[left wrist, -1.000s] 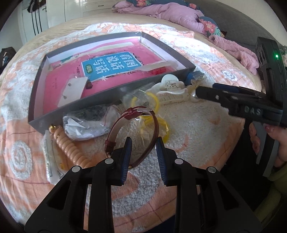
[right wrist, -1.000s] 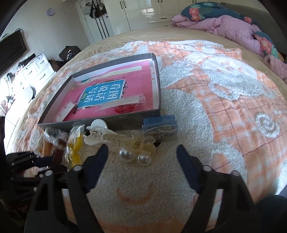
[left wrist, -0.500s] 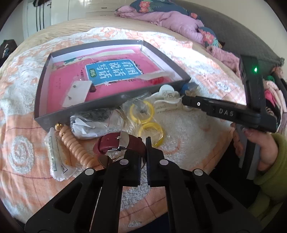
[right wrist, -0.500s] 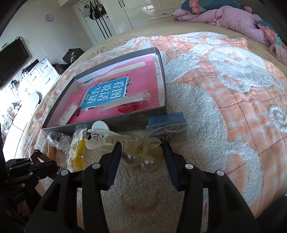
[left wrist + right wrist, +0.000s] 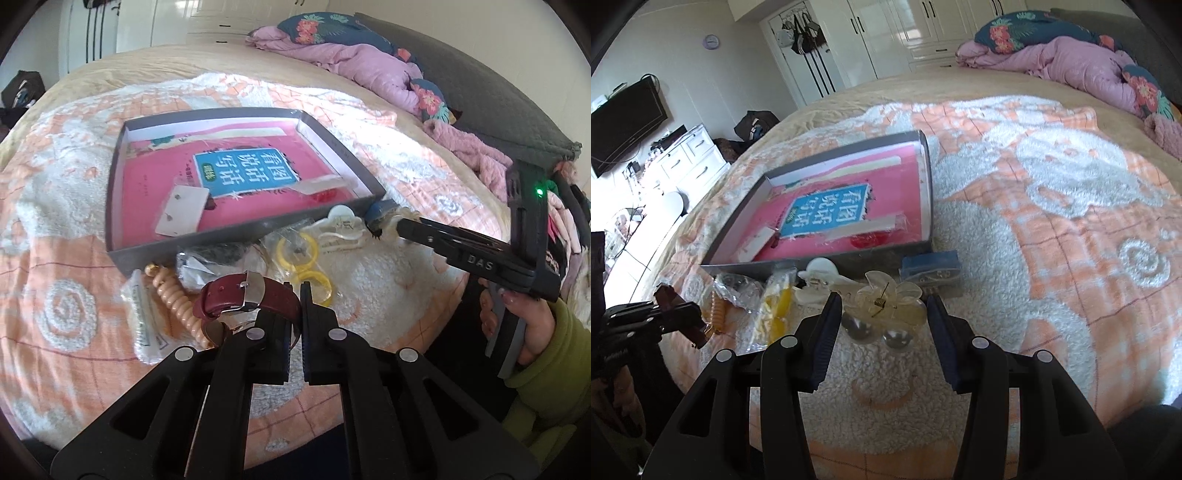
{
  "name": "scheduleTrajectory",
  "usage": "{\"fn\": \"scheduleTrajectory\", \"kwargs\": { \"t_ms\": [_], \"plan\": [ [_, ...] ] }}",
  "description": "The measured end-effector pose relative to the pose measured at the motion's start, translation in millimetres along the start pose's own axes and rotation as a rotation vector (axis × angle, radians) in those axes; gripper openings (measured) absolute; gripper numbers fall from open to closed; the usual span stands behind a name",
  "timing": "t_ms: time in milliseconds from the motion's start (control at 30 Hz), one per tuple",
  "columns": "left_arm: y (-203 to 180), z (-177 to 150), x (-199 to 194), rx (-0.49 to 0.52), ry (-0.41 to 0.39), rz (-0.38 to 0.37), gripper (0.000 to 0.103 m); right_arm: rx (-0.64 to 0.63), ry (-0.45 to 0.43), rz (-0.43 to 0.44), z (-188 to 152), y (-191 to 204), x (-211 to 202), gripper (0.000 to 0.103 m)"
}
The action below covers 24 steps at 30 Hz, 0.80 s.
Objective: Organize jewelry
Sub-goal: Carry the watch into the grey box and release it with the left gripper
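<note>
Right tool (image 5: 402, 224) marked "DAS", left tool (image 5: 293, 314) gripping watch (image 5: 251, 297)

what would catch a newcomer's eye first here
The maroon leather watch pinched in the left gripper, lifted above the jewelry pile. Behind it lies the grey tray with its bright pink book. The right gripper is open with its fingers either side of a translucent flower hair clip.

Both grippers: black plastic linkage arms, silver pivot screws, blue ribbed pads. Right gripper (image 5: 400, 225) marked "DAS", green LED, grey handle. Green sleeve (image 5: 550, 354) at wrist.
</note>
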State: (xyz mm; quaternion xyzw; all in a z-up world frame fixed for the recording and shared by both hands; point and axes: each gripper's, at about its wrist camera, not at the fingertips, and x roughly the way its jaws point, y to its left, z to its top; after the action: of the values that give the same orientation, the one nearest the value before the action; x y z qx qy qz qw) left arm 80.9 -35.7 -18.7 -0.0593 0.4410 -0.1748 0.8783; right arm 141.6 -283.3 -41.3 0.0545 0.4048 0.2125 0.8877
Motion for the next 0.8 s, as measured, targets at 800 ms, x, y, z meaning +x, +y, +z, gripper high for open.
{"fn": "scheduleTrajectory", "kwargs": {
  "t_ms": [800],
  "plan": [
    [61.6,46.4,-33.2,-0.111,-0.134,0.094,0.0,-0.125,-0.068,0.081,46.5,47.5,0.7,0.046]
  ]
}}
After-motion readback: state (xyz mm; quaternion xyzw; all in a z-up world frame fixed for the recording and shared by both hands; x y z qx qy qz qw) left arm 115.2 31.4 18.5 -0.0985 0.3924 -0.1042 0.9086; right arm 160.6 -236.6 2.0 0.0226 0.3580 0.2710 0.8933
